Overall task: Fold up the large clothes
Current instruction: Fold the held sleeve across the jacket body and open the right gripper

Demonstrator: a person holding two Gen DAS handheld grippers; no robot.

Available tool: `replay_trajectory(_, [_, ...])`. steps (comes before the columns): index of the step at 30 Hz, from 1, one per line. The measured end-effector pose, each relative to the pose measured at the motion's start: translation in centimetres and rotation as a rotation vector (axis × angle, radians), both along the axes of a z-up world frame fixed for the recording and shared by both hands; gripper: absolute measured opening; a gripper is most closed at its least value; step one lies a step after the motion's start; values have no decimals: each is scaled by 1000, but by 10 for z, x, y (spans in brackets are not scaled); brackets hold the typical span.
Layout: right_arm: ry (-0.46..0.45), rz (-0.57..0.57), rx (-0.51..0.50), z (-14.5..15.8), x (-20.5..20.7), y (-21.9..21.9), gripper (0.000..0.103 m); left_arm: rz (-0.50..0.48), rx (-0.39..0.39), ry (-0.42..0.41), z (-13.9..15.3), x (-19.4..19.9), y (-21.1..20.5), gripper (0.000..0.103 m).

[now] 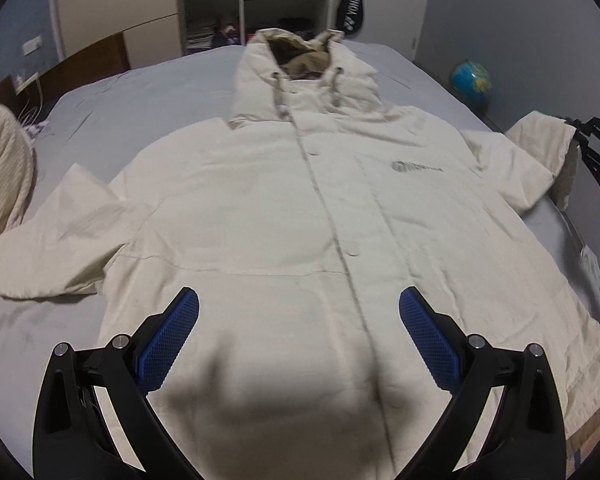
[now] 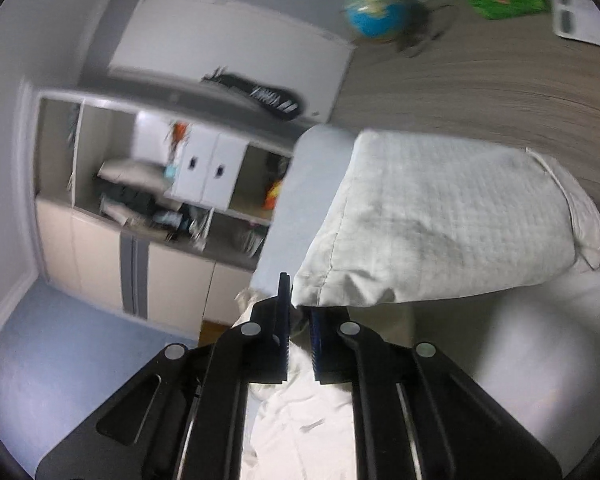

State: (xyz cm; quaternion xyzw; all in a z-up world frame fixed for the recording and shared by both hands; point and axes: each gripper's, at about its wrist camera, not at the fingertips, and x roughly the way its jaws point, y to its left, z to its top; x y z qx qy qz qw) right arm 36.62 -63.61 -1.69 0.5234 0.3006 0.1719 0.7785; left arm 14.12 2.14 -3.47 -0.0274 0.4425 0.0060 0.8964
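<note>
Right gripper pinching the coat sleeve cuff to swing it inward, left gripper hanging wide over the hem, nothing held.

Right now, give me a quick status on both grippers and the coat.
Left gripper open, over coat hem. Right gripper shut on sleeve cuff, lifted off the bed. Coat flat, buttoned, front up. Nothing in the way.

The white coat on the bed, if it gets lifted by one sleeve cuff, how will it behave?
The coat will probably sag: the sleeve pinched in the right gripper already droops. It looks padded, so likely bulky, and heavy enough to drag on the bed. The hood may flop over.
</note>
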Motion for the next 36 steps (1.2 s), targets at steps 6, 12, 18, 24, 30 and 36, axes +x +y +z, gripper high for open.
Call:
replay_trajectory(6, [-67, 165, -103, 37, 0, 85, 7, 50, -40, -15, -4, -12, 22, 97])
replay_trajectory(12, [-78, 348, -222, 46, -22, 173, 7, 107, -83, -15, -14, -21, 42, 97])
replay_trajectory(18, [-60, 510, -339, 29, -47, 257, 7, 153, -141, -33, -13, -24, 55, 97])
replay_trajectory(24, [23, 620, -506, -20, -67, 321, 7, 166, -156, -39, -14, -27, 57, 97])
replay_trajectory(30, [86, 696, -610, -55, -83, 349, 35, 159, -133, -30, -17, -27, 54, 97])
replay_trajectory(36, [35, 689, -552, -47, -101, 314, 59, 128, -86, 0, -23, -21, 42, 97])
